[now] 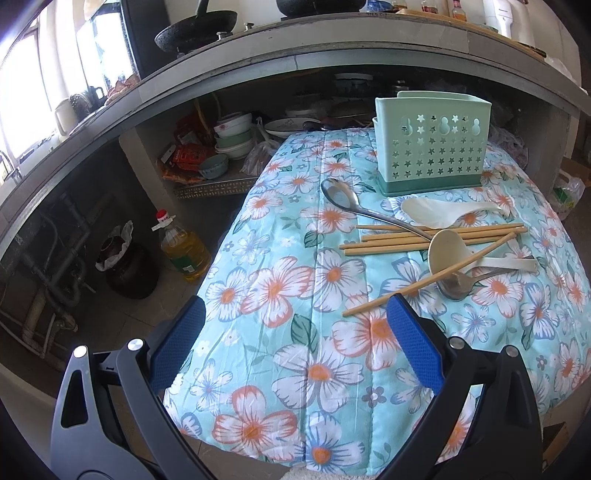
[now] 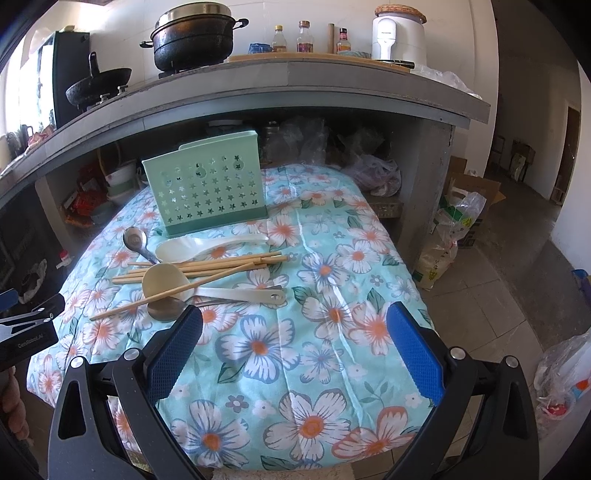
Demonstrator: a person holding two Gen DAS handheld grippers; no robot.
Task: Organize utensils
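Tan wooden chopsticks (image 2: 207, 266) lie crosswise, one angled toward my left gripper (image 2: 35, 319) marked "GenRobot.AI"; both my grippers' fingers spread wide, empty

A grey concrete counter (image 2: 332, 85) arcs across twelve o'clock, carrying a black pot (image 2: 194, 37), a wok (image 2: 98, 86) and a white appliance (image 2: 399, 37) against a white tiled wall (image 2: 295, 14). Bright windows (image 1: 22, 96) glare at ten o'clock in the left wrist view (detail washed out). Below the counter, bowls (image 1: 232, 136) sit stacked on a shelf, an oil bottle (image 1: 184, 247) stands on the tiled floor (image 2: 491, 295), and a flowered cloth (image 2: 295, 332) covers the table.
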